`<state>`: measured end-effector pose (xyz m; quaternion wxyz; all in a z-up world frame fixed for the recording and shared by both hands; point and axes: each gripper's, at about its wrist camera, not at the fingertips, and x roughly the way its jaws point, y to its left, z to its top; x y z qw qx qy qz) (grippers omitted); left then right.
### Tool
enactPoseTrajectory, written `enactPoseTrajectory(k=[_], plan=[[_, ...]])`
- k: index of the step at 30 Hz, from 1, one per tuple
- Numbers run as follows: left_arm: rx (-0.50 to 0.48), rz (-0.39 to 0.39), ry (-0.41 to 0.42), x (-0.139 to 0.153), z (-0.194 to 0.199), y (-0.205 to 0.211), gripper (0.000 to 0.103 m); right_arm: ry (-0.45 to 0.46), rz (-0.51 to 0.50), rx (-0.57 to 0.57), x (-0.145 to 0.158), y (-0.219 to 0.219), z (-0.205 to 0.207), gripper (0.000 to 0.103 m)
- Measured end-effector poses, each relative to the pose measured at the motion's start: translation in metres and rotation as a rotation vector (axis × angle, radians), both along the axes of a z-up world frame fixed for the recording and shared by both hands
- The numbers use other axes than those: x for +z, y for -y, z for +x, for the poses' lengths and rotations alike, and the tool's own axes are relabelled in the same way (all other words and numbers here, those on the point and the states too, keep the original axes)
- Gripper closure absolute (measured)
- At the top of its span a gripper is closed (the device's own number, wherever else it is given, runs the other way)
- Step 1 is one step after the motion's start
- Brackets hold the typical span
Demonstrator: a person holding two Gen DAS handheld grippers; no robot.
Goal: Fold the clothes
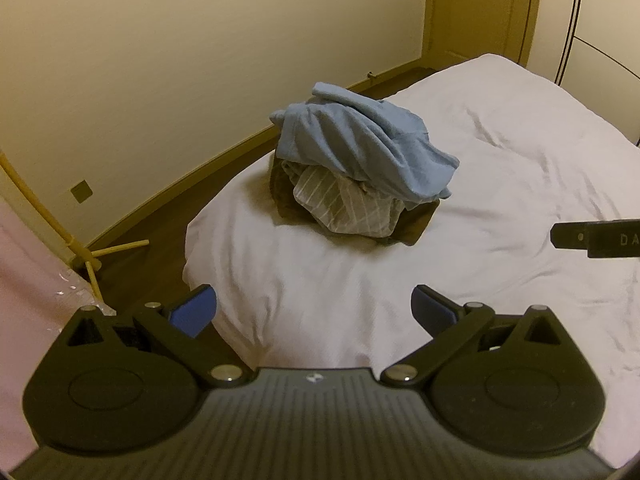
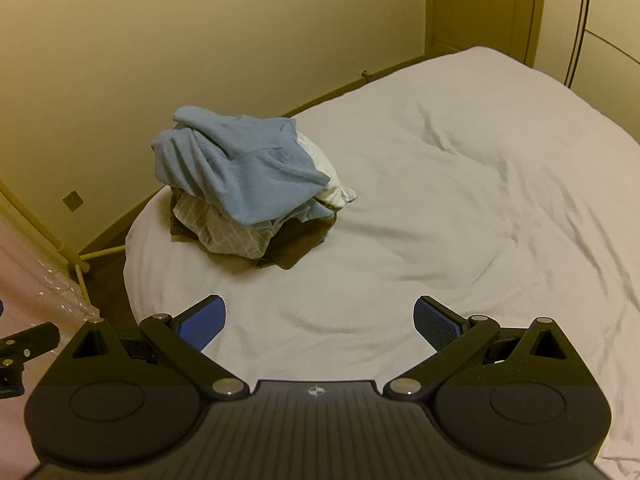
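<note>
A heap of clothes lies near the left edge of the white bed (image 1: 500,184) (image 2: 460,208). On top is a light blue garment (image 1: 360,148) (image 2: 240,172), under it a grey striped one (image 1: 344,204) (image 2: 228,228), a dark brown one (image 1: 408,228) (image 2: 296,244) at the bottom, and a white piece (image 2: 332,184) on the right side. My left gripper (image 1: 314,312) is open above the bed's near end, short of the heap. Further right, my right gripper (image 2: 320,324) is open over bare sheet. Nothing is between either pair of fingers.
A cream wall with a brown skirting board (image 1: 192,176) runs along the bed's left side, with a strip of dark floor (image 1: 160,248) between. A yellow pole stand (image 1: 80,248) and pink fabric (image 1: 24,304) are at the left. A door (image 1: 480,8) and wardrobe (image 1: 600,40) stand beyond the bed.
</note>
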<state>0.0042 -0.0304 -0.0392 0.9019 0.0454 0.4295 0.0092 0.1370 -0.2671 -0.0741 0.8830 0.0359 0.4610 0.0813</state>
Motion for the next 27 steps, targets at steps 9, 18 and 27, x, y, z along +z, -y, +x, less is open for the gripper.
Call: enactPoseTrajectory(k=[9, 18, 27], plan=[[-0.020, 0.032, -0.006, -0.008, 0.014, -0.006, 0.001, 0.030, -0.013, 0.023, -0.004, -0.007, 0.011, 0.000], [-0.208, 0.112, 0.046, -0.020, 0.092, -0.020, 0.001, 0.153, -0.132, 0.095, 0.000, -0.039, 0.047, 0.000], [-0.581, 0.297, 0.140, -0.052, 0.198, -0.020, 0.008, 0.183, -0.246, 0.235, -0.021, -0.096, 0.127, 0.000]])
